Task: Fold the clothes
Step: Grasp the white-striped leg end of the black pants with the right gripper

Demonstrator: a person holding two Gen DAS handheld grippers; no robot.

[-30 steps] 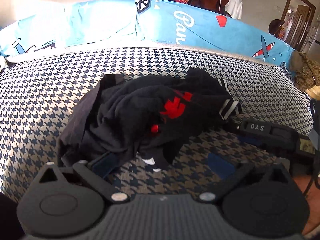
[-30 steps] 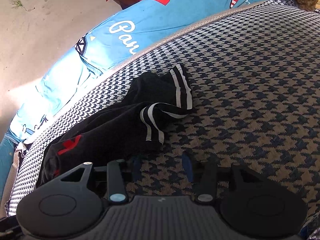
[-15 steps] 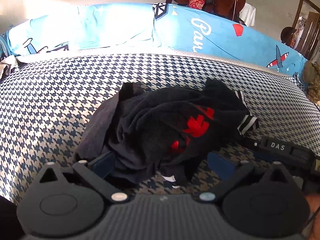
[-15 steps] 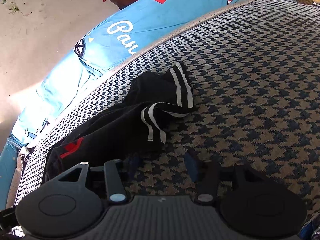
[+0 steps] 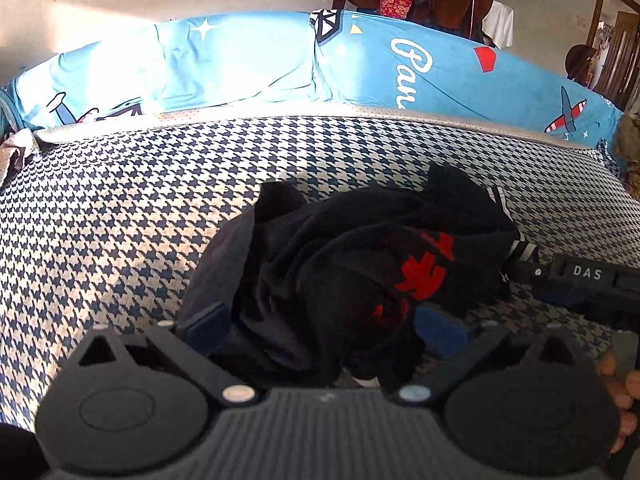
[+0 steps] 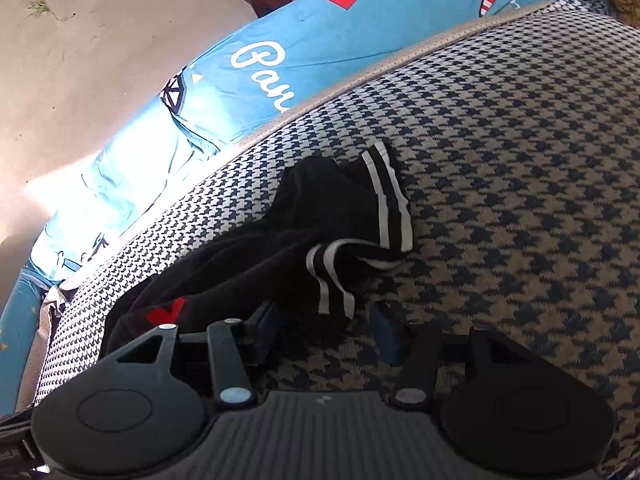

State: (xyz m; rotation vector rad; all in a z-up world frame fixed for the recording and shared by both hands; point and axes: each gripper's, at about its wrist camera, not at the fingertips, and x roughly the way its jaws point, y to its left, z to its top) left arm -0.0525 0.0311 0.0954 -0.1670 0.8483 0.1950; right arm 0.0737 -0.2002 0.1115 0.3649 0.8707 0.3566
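A houndstooth-covered bed (image 5: 120, 216) carries a crumpled black garment (image 5: 352, 256) lying directly on it.

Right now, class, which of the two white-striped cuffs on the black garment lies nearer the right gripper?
The lower striped cuff, directly ahead of the open right gripper. The other striped cuff lies farther up the black garment.

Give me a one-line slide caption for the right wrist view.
Open right gripper approaches the striped cuff of a crumpled black garment on a houndstooth-covered surface.
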